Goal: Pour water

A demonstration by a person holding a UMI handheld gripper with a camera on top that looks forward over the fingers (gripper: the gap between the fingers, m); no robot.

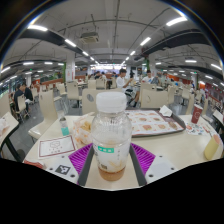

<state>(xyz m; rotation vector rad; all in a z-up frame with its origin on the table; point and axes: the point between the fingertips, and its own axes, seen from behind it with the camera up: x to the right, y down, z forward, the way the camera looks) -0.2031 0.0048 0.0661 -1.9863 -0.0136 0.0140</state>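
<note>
Clear bottle (111,135) with white cap stood upright between tongs (112,160), both purple pads (80,157) pressed against its sides, above pale counter (180,150); amber liquid filled bottle's base; canteen seating behind.

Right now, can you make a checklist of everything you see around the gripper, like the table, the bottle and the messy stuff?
Surface: a pale table in a canteen-like hall.
Job's things: a clear bottle with a white cap stands upright between the fingers, a little brownish liquid at its bottom; no cup to pour into can be made out.
Clutter: a printed tray mat beyond the bottle, a card beside it, a red can further off.
Grippers: the gripper is around the bottle; whether its purple pads press it is unclear.
Cables: nothing seen.
Surroundings: rows of tables and chairs, ceiling lights, seated people in the distance.
</note>
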